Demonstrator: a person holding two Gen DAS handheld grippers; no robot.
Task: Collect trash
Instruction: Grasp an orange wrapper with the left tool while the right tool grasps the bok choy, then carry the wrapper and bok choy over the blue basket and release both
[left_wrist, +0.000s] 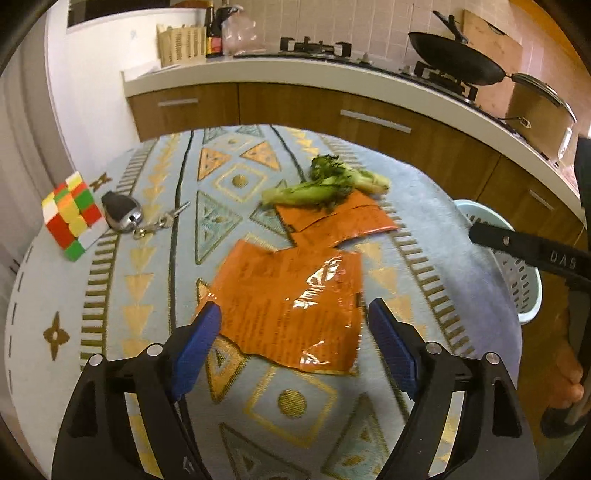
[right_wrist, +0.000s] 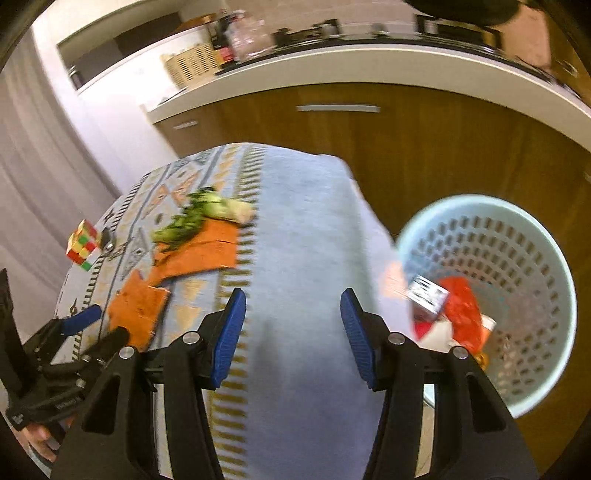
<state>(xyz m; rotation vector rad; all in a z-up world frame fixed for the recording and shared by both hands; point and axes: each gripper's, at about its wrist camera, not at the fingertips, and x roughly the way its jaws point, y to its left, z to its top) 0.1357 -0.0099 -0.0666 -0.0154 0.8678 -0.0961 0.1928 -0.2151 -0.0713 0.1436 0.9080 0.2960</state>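
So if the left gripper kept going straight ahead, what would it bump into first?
Most likely the big orange wrapper lying flat on the tablecloth. The left gripper is open, with the wrapper right ahead between its fingers.

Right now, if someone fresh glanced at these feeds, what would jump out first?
Two shiny orange wrappers lie mid-table on the patterned cloth, the nearer one just ahead of the open left gripper. Wilted greens rest on the farther wrapper. The pale blue basket beside the table already holds trash.
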